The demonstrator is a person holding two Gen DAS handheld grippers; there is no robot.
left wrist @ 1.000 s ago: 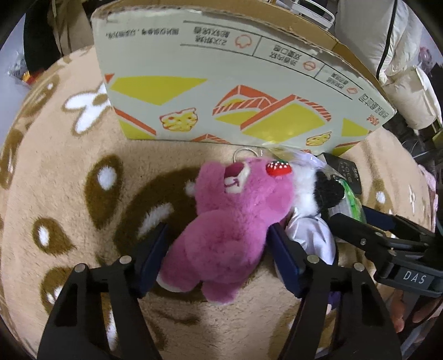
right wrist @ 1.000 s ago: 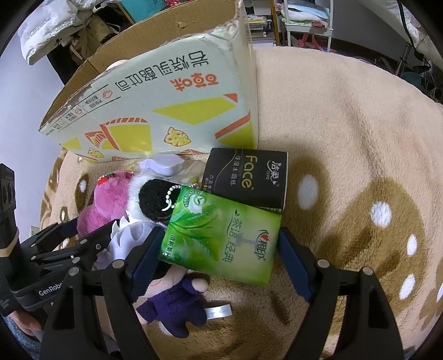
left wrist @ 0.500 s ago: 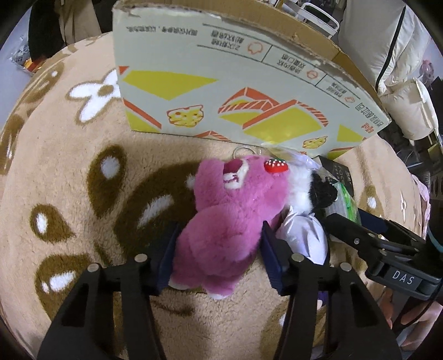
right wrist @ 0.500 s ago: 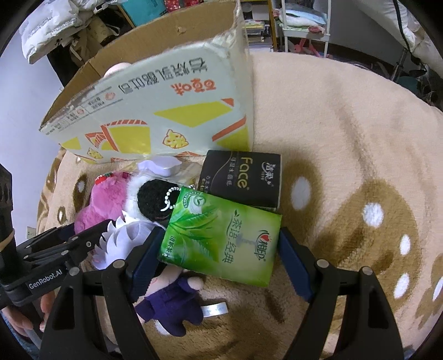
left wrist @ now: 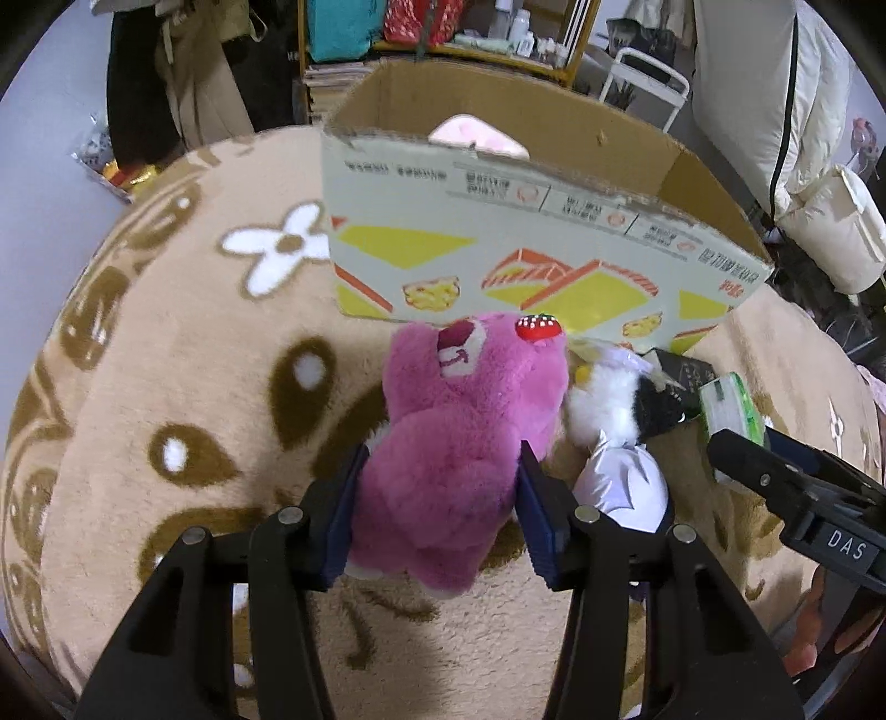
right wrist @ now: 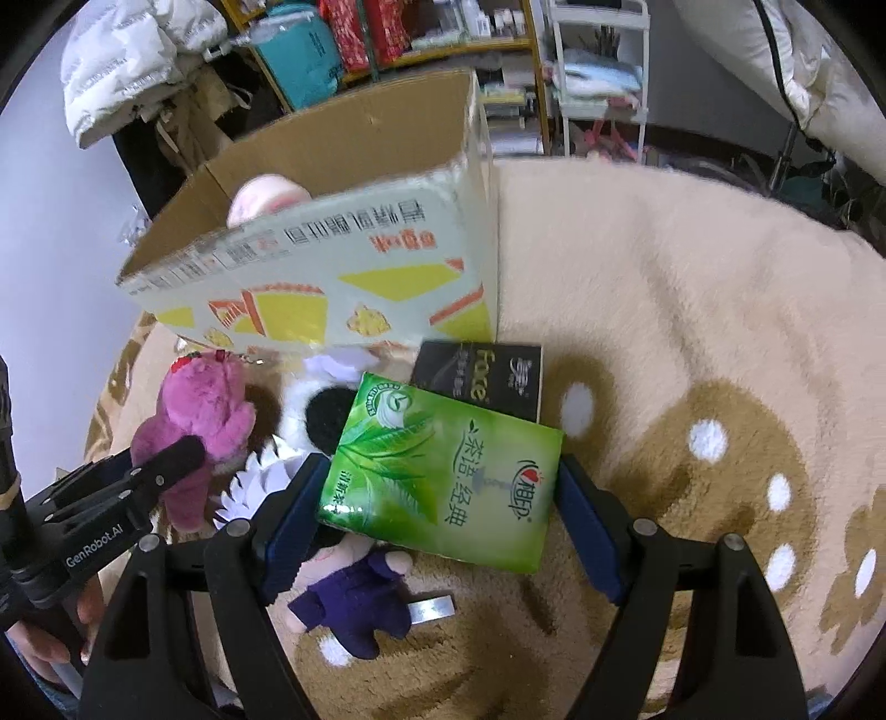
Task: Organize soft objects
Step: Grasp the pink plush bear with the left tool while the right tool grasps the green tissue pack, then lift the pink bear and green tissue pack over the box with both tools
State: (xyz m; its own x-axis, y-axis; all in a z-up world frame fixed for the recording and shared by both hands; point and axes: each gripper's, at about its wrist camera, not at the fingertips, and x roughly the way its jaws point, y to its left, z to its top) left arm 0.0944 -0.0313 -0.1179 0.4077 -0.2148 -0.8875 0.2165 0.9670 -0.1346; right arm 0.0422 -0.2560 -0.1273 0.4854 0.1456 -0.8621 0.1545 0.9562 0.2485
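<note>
My left gripper (left wrist: 440,512) is shut on a pink plush bear (left wrist: 470,432) and holds it lifted above the rug, in front of the open cardboard box (left wrist: 498,238). The bear also shows in the right wrist view (right wrist: 205,410). My right gripper (right wrist: 437,526) is shut on a green tissue pack (right wrist: 448,471) and holds it raised. Below it lie a black tissue pack (right wrist: 487,376) and a doll with white and black fur and purple clothes (right wrist: 354,598). A pink soft thing (right wrist: 266,199) sits inside the box.
A beige rug with brown and white patterns (right wrist: 692,360) covers the floor. Shelves with bags (right wrist: 354,44) and a white rack (right wrist: 598,72) stand behind the box. White padded bedding (left wrist: 775,111) is at the far right.
My left gripper closed on the pink bear and lifted it toward the box. My right gripper rose with the green tissue pack, and the box opening came into view.
</note>
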